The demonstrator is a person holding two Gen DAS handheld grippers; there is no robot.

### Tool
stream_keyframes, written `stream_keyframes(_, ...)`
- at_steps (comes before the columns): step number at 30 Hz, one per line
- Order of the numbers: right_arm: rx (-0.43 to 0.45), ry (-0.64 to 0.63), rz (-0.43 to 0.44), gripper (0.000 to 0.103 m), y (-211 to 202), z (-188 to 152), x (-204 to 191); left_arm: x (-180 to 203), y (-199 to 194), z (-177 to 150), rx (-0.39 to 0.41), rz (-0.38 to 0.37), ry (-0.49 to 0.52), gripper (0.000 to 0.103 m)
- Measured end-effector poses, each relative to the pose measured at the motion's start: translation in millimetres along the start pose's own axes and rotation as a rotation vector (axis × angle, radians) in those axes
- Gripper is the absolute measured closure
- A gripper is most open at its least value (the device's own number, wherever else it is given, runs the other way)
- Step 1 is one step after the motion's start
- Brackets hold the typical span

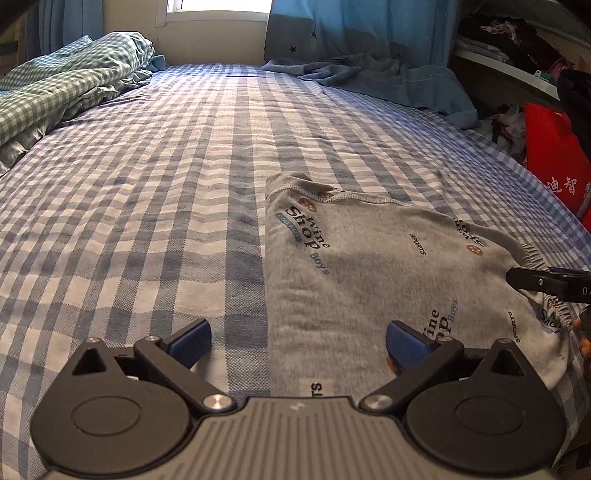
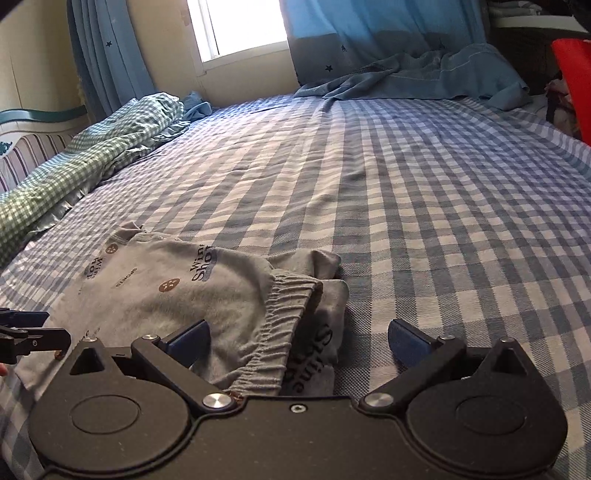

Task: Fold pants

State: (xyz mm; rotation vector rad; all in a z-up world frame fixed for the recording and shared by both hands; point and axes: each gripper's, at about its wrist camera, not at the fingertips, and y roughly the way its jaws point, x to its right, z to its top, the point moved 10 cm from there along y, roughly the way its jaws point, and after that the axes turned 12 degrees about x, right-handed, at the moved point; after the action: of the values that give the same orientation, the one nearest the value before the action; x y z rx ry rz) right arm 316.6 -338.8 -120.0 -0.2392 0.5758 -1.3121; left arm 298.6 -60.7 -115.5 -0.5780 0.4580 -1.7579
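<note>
Grey printed pants [image 1: 388,273] lie folded into a compact bundle on the blue checked bed near its front edge. My left gripper [image 1: 298,341] is open, low over the bundle's left edge, holding nothing. In the right wrist view the pants [image 2: 166,295] show their elastic waistband [image 2: 284,325] on top at the right side. My right gripper [image 2: 298,341] is open and empty, straddling the waistband edge. The right gripper's finger also shows at the right edge of the left wrist view [image 1: 546,280]. The left gripper's fingers show at the left edge of the right wrist view [image 2: 26,332].
A green checked quilt [image 1: 62,96] is bunched at the bed's left side. A blue towel [image 1: 388,81] lies at the far right below a blue curtain [image 1: 362,26]. A red bag [image 1: 554,162] and cluttered shelves stand right of the bed.
</note>
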Motion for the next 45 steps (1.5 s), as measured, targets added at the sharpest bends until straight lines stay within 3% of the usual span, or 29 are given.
stream_keyframes(5,0.006,-0.008,0.092,0.000,14.8,7.2,0.2,-1.3,7.6,4.9,0.000,0.008,0.005,0.000)
stream_keyframes(12,0.001,0.100,0.253,0.000,22.3,16.0,-12.3,-3.9,13.4,8.2,-0.001,-0.005,-0.008,0.000)
stream_keyframes(15,0.005,0.123,0.262,0.001,21.1,18.3,-11.2,-5.6,14.4,9.5,-0.006,-0.013,-0.011,0.000)
stream_keyframes(21,0.006,0.097,0.228,0.018,16.5,19.8,-1.0,-5.4,14.9,9.5,-0.009,-0.014,-0.011,0.000)
stream_keyframes(30,-0.001,0.084,0.223,0.017,34.0,28.0,2.7,-4.7,14.8,7.9,-0.010,-0.006,0.001,0.000)
stream_keyframes(32,0.001,0.068,0.221,0.023,36.0,28.0,-1.2,-5.2,13.9,7.4,-0.010,-0.005,0.004,0.000)
stream_keyframes(36,0.003,0.045,0.230,0.044,35.9,24.5,-8.1,-5.1,13.0,6.9,-0.011,-0.002,0.006,0.000)
stream_keyframes(45,0.016,0.006,0.228,0.063,33.8,21.7,-18.4,-3.4,11.9,5.5,-0.015,-0.001,0.009,0.000)
